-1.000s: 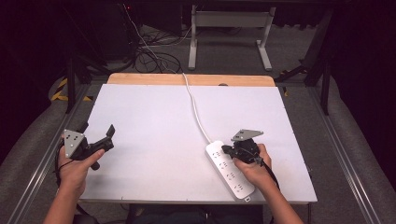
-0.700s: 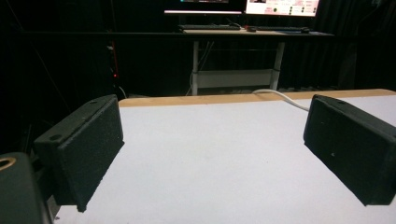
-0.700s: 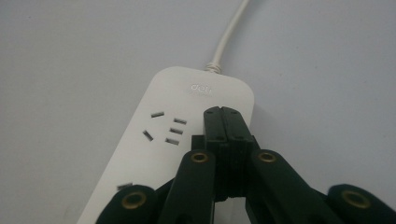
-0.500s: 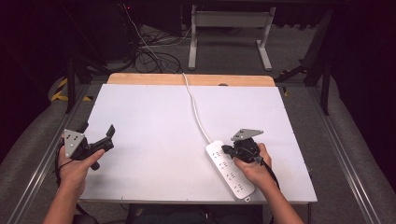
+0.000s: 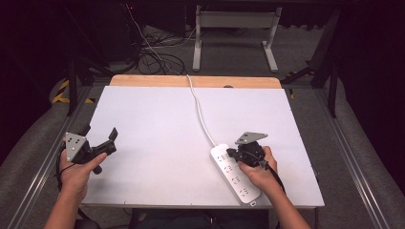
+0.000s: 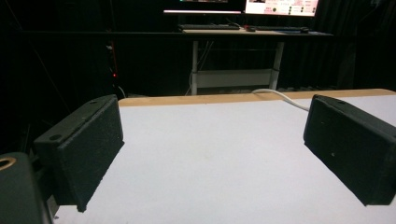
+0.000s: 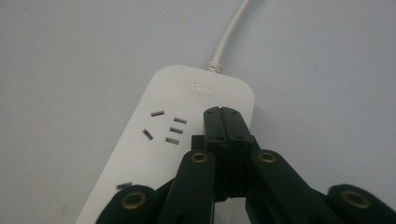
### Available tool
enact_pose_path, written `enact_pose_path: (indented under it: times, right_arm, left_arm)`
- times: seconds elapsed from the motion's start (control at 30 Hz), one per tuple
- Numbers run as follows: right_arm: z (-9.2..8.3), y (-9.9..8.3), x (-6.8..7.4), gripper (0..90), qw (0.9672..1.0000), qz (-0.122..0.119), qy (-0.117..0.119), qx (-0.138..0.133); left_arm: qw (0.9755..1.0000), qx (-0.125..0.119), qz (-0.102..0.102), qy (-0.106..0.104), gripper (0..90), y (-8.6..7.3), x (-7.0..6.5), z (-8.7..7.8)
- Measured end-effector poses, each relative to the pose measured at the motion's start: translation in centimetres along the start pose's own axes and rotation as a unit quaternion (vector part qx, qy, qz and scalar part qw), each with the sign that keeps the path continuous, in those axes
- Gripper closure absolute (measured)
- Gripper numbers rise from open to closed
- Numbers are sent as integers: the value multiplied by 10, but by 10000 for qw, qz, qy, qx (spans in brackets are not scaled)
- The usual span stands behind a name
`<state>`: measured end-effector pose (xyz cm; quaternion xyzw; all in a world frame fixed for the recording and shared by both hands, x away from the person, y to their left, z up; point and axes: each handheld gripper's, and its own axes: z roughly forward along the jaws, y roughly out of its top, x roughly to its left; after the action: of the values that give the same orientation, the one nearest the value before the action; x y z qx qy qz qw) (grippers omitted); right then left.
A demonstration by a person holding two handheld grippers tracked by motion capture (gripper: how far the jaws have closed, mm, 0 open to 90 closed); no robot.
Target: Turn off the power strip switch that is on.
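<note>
— Where's the power strip (image 5: 236, 174)?

— Lower right of the high view, flat on the white table (image 5: 157, 129), lying diagonally, white cord (image 5: 200, 112) running off toward the upper middle of the frame and over the far wooden edge.

— And the right gripper (image 5: 231, 153)?

— Poised over the cord end of the strip. Jaws pressed together with nothing between them in the right gripper view, tips low over the strip (image 7: 187, 135) beside the first socket group. Touching the casing or hovering just above: cannot tell.

— Left gripper (image 5: 112, 135)?

— Lower left of the high view, well apart from the strip. Jaws spread wide, nothing but bare table between them in the left gripper view.

— Progress?

— Looks early. No plug in any socket, nothing else on the table to plug in. Possibly about to press a switch or nudge the strip with the closed tips; no sign yet of either done.

— What's left?

— Likely the whole job: the push or press itself, perhaps steadying by the left.
</note>
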<state>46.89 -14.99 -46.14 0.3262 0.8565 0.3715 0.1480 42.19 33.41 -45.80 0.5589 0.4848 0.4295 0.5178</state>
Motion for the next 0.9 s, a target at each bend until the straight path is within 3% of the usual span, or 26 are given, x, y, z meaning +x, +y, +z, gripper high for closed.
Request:
enact_pose_path:
  times: [0.37, 0.5, 0.63, 0.73, 0.9]
  right_arm:
    - [-1, 0, -1, 900, 9999, 50, 7, -88]
    - [-3, -1, -6, 900, 9999, 97, -54, 3]
    - [-4, 0, -3, 900, 9999, -55, -123, 24]
    - [-7, 2, -4, 900, 9998, -61, -123, -134]
    - [-30, 4, -17, 900, 9967, 209, -97, -783]
  left_arm:
    - [10000, -3, -27, -2, 54, 0, 0, 0]
    - [10000, 2, -33, 2, 54, 0, 0, 0]
    - [10000, 6, -17, 4, 54, 0, 1, 0]
    - [10000, 4, -16, -3, 54, 0, 1, 0]
    - [10000, -1, -27, 3, 54, 0, 2, 0]
